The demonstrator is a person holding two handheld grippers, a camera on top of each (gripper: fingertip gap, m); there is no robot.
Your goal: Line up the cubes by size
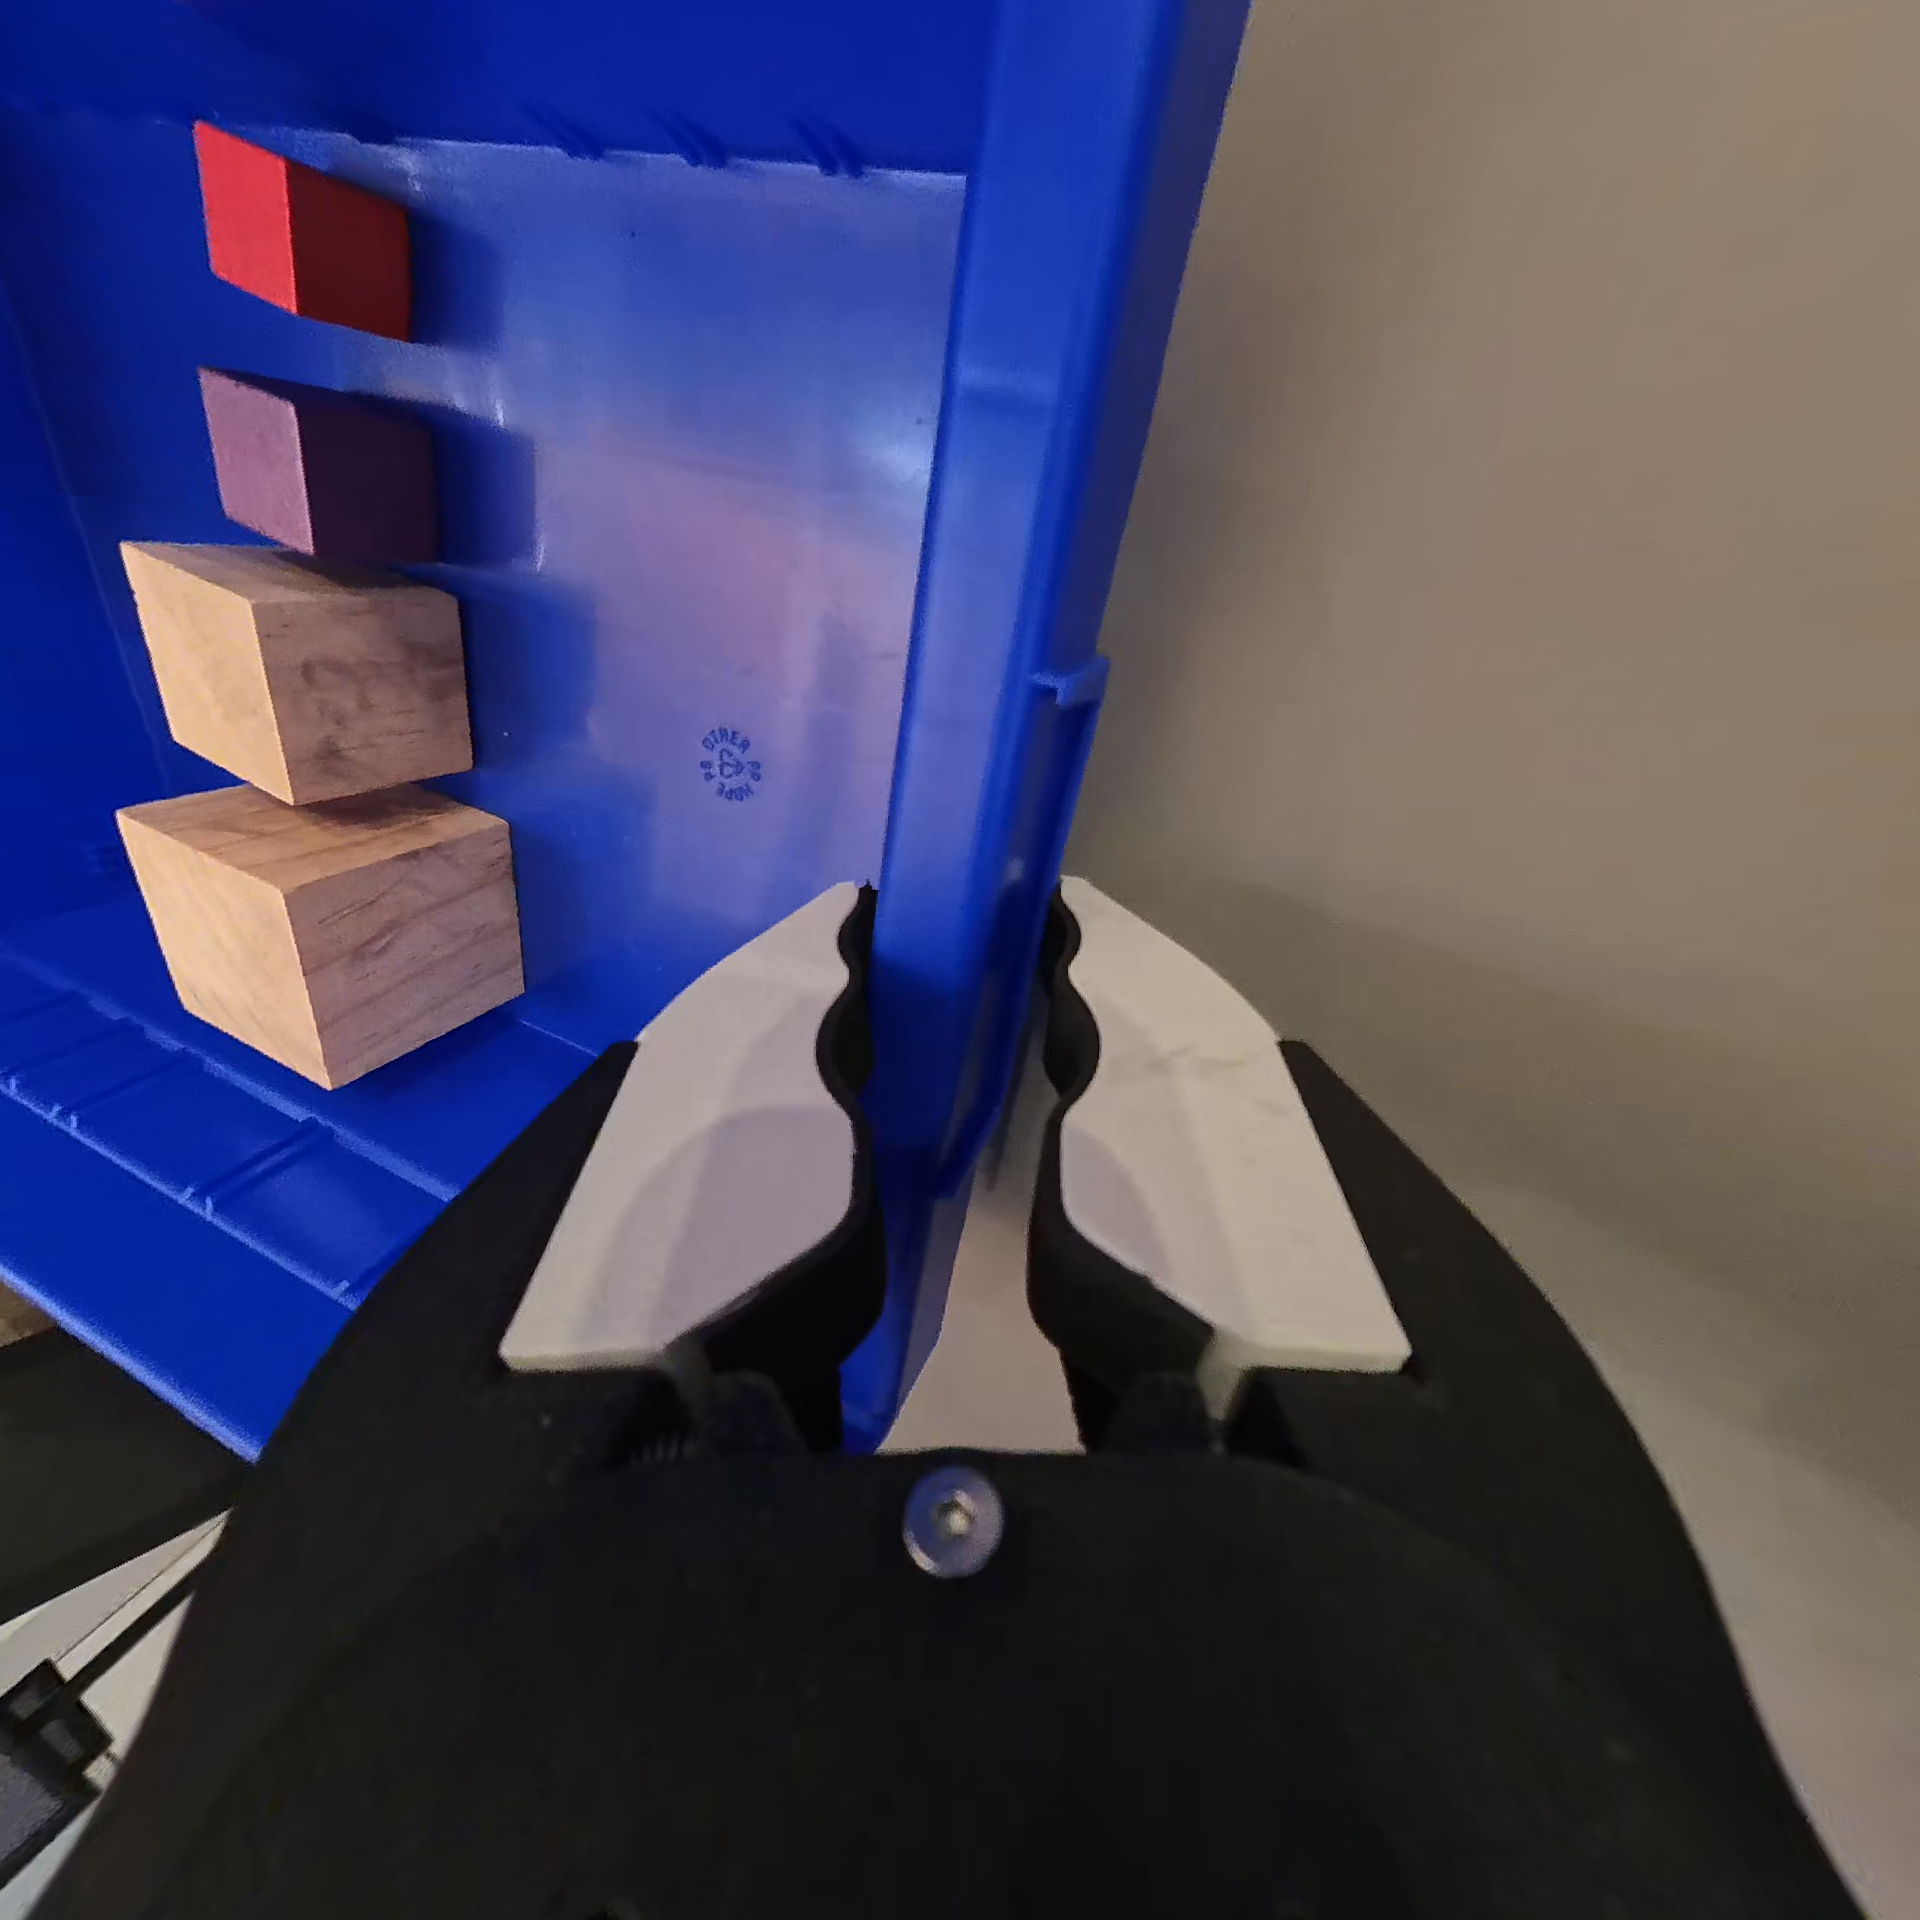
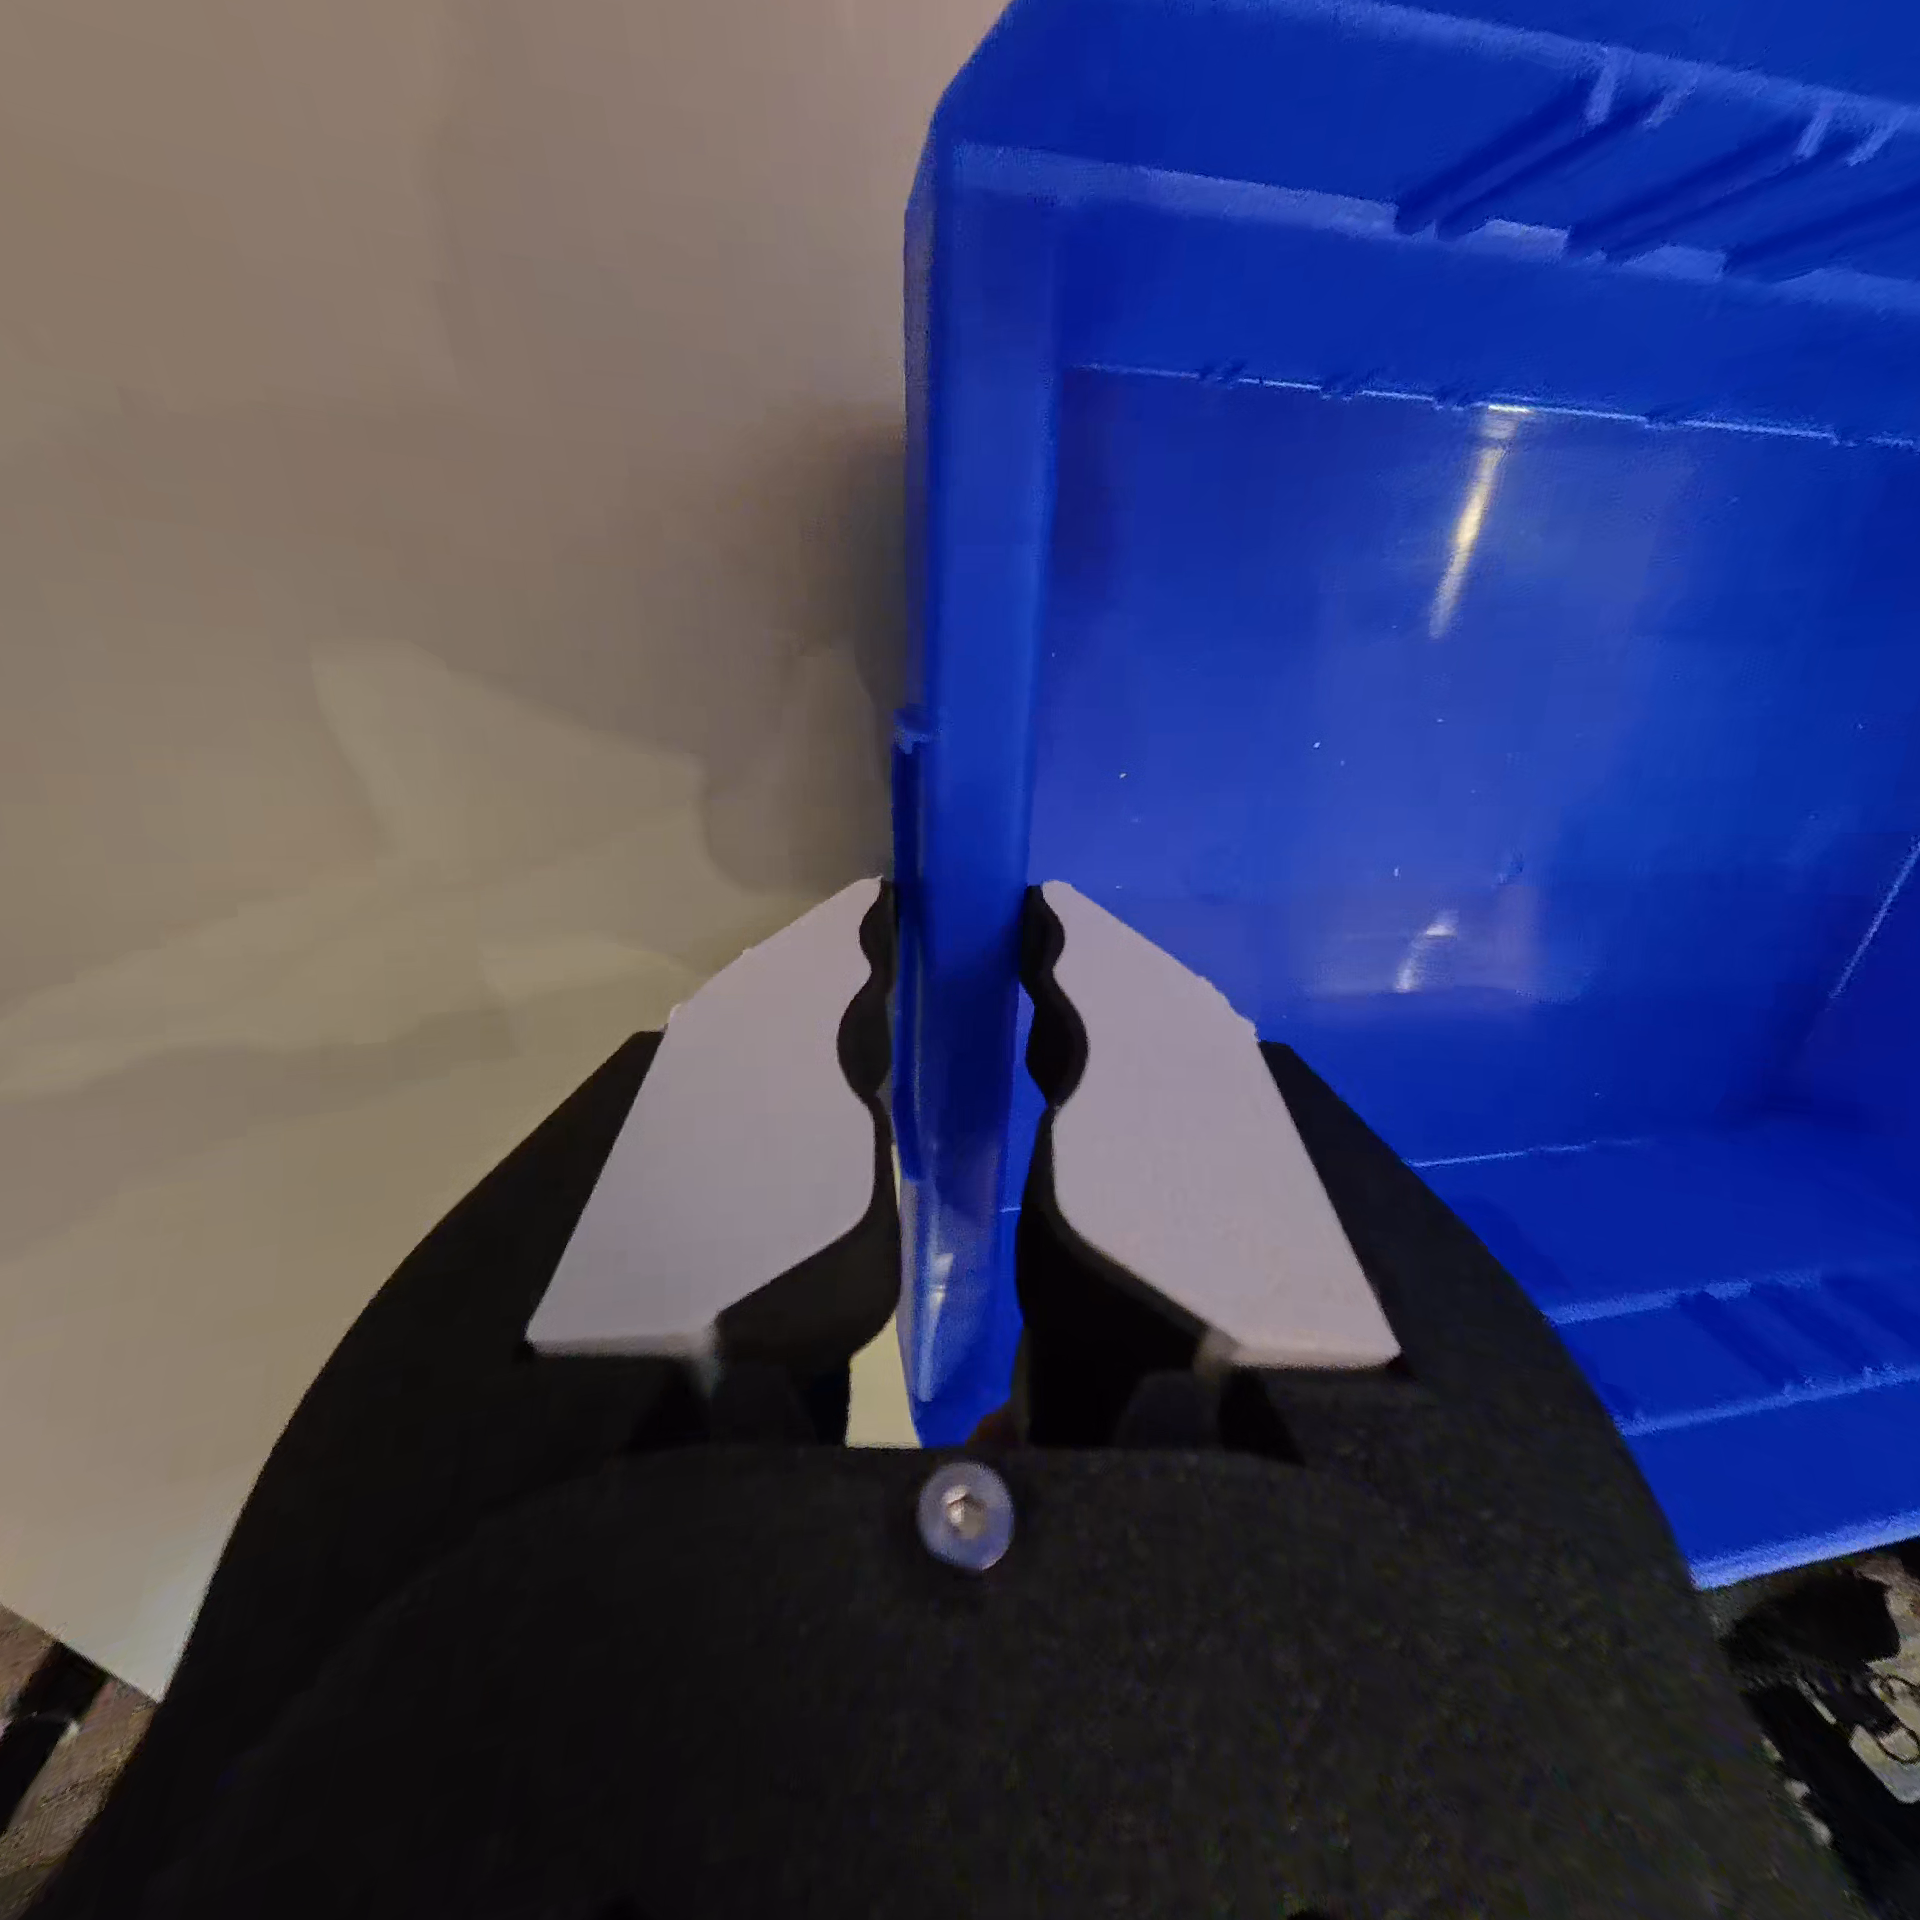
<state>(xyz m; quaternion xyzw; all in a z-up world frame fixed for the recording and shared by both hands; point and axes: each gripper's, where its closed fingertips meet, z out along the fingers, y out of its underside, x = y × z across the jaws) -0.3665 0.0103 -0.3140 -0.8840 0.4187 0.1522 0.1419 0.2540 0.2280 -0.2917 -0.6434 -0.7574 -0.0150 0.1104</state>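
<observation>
Hard to tell what sort of place: plain beige surface [image 2: 416, 520] beside blue plastic bin [image 2: 1455, 727]; dark clutter blurred below.

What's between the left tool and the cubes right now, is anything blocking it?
Yes: the left tool is clamped on the blue bin's side wall. The four cubes sit in a row inside, with only bare bin floor between that wall and them.

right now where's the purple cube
In the left wrist view, the purple cube sits on the floor of the blue bin, at the left, in a row between the red cube and a wooden cube.
</observation>
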